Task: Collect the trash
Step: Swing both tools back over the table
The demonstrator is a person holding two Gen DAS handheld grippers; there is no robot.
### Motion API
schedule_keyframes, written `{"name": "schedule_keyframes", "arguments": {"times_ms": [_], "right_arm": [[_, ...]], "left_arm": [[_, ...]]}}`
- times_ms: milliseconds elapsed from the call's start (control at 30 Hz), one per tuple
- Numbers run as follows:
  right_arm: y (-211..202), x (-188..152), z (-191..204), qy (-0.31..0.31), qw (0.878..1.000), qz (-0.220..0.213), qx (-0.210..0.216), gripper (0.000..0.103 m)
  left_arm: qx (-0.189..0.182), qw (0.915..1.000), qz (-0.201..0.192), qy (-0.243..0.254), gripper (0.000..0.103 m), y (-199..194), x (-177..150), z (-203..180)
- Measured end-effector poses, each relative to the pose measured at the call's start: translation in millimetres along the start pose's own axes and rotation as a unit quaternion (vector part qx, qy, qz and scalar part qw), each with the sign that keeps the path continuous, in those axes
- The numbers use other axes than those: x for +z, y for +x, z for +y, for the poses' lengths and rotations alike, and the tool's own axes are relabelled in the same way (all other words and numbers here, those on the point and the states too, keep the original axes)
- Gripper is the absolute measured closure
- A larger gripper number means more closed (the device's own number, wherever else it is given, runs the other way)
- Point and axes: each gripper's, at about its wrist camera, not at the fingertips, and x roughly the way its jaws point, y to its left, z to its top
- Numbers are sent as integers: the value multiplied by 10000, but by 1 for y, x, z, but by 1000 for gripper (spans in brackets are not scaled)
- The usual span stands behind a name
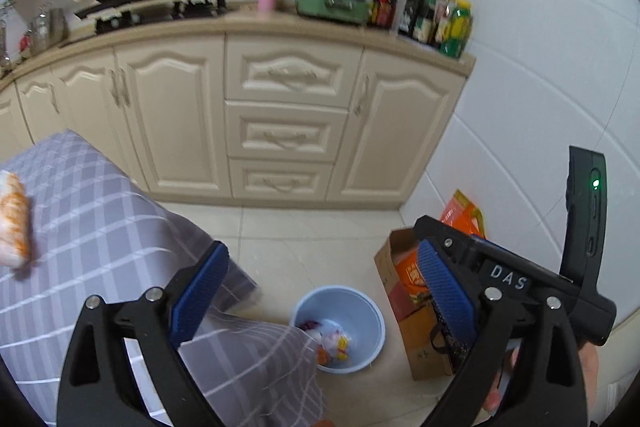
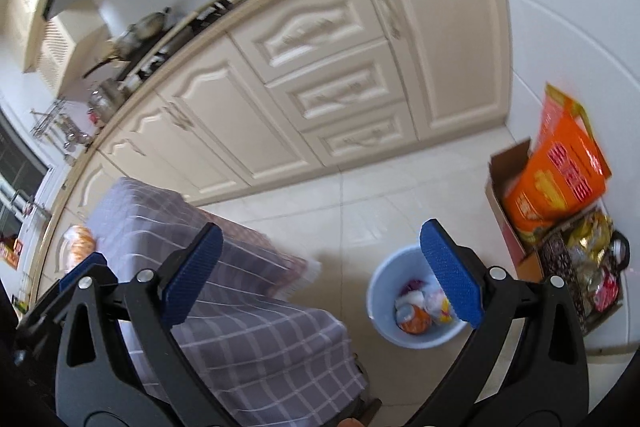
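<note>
Both the left gripper [image 1: 320, 291] and right gripper [image 2: 320, 275] hover empty, fingers spread wide, above the blue bin [image 1: 374, 311] on the floor holding trash [image 2: 416, 311], likely just dropped

1. Left wrist cam: carried high, aimed fwd and down across the table [image 1: 80, 211] corner at the cabinets [image 1: 280, 123].
2. Right wrist cam: same downward aim, frame rolled.
3. Shared by both: bin [image 1: 340, 331] [image 2: 416, 303], floor, cabinets, cardboard box [image 1: 416, 339] [image 2: 508, 187].
</note>
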Motion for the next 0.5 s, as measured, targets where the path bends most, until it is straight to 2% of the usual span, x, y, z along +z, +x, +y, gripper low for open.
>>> {"name": "schedule_keyframes", "arguments": {"times_ms": [233, 333, 500], "right_arm": [[-26, 8, 82, -527, 9968, -321, 507, 6], [-34, 6, 114, -739, 9938, -377, 740, 6], [-42, -1, 172, -1095, 9865, -402, 1153, 6]], "left_arm": [[319, 9979, -550, -117, 10, -68, 7, 42], [644, 9948, -784, -97, 10, -98, 7, 63], [980, 9891, -1071, -242, 10, -142, 2, 100]]}}
